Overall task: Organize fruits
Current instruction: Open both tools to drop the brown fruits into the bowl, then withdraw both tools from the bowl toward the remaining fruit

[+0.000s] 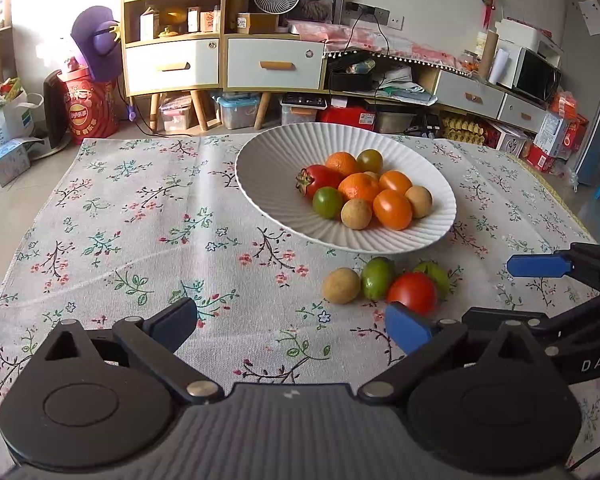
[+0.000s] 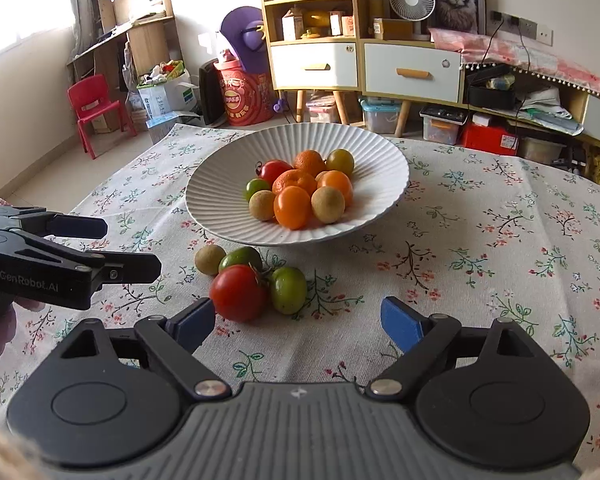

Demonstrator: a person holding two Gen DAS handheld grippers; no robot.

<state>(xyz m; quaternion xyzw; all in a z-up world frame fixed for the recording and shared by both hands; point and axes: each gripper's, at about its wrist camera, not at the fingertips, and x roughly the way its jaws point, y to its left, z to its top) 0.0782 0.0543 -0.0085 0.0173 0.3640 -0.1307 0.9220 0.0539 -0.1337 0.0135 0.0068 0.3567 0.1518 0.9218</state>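
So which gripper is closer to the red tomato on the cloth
Right. The right gripper sits just in front of the red tomato, one fingertip almost at it. The left gripper is off to the tomato's left, slightly farther. Both jaws stand open and empty.

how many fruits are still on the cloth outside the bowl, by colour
red: 1
green: 2
tan: 1
total: 4, all lying together on the cloth just in front of the bowl
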